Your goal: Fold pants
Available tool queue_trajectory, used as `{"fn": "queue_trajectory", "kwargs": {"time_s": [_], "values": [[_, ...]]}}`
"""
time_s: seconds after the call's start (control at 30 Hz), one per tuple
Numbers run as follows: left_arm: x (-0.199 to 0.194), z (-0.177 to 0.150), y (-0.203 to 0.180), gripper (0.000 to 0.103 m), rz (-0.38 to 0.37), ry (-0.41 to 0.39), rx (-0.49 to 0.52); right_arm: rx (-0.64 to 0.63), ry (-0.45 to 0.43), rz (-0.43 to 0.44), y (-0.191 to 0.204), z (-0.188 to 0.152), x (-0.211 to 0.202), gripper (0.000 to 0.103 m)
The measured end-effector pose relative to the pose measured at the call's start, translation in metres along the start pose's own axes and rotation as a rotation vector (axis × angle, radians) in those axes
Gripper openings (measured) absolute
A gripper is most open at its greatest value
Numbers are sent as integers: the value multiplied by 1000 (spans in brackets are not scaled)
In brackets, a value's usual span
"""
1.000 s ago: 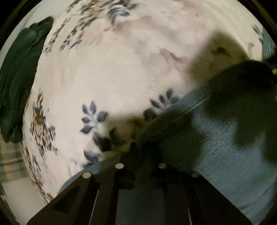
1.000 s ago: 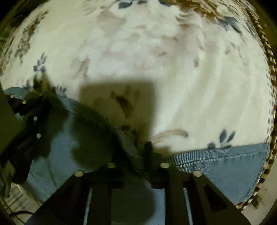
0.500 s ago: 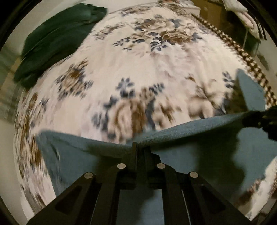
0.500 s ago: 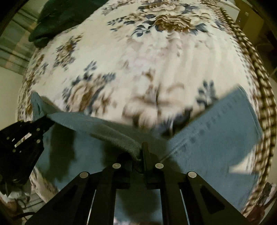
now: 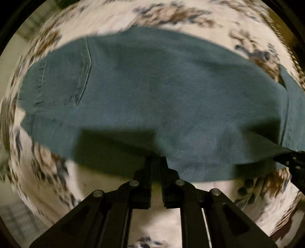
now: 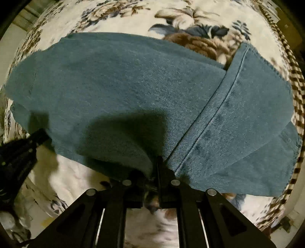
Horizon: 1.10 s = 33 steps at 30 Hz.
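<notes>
Since the frame half a second earlier, both grippers have carried the near edge of the pants away from the far side of the bed, so the denim now fills most of each view and the floral bedspread shows only around it.

Left wrist view: the left gripper (image 5: 156,162) is clenched on the near edge of the pants (image 5: 152,91) at 6 o'clock, fingers nearly together with the fabric edge between them. A pocket seam (image 5: 86,72) lies at 9 o'clock. The right gripper (image 5: 293,162) enters at 4 o'clock, touching the same edge. The bedspread (image 5: 47,181) is blurred at 7 o'clock. A block shadow falls on the denim at 7 o'clock.

Right wrist view: the right gripper (image 6: 155,166) is clenched on the near edge of the pants (image 6: 124,85) at 6 o'clock. A stitched leg seam (image 6: 219,106) runs from 1 o'clock toward the fingers. The left gripper (image 6: 28,145) sits at 8 o'clock on the fabric edge. The bedspread (image 6: 133,15) shows at 12 o'clock; its checked border (image 6: 294,89) runs down at 3 o'clock.
</notes>
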<state>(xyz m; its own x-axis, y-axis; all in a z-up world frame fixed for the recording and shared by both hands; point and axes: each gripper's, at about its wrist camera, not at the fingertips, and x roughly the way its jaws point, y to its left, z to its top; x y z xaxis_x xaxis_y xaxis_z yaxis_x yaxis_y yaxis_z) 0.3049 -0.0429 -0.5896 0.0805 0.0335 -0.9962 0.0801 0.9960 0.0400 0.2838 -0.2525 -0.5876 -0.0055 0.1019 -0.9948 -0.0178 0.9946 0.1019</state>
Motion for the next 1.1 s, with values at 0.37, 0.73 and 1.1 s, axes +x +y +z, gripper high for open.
{"fn": "queue_trajectory", "kwargs": {"time_s": [0.37,0.73,1.1], "values": [[-73,45,-7,65,37,-128,-95,89,-27,69,-7,-1,-71,33],[-108,76,-26,69,107,-205,-60,271,-95,20,-51,12,-110,103],[-11,127,-78,69,259,-90,-31,478,-53,-120,-142,135,-7,93]]}}
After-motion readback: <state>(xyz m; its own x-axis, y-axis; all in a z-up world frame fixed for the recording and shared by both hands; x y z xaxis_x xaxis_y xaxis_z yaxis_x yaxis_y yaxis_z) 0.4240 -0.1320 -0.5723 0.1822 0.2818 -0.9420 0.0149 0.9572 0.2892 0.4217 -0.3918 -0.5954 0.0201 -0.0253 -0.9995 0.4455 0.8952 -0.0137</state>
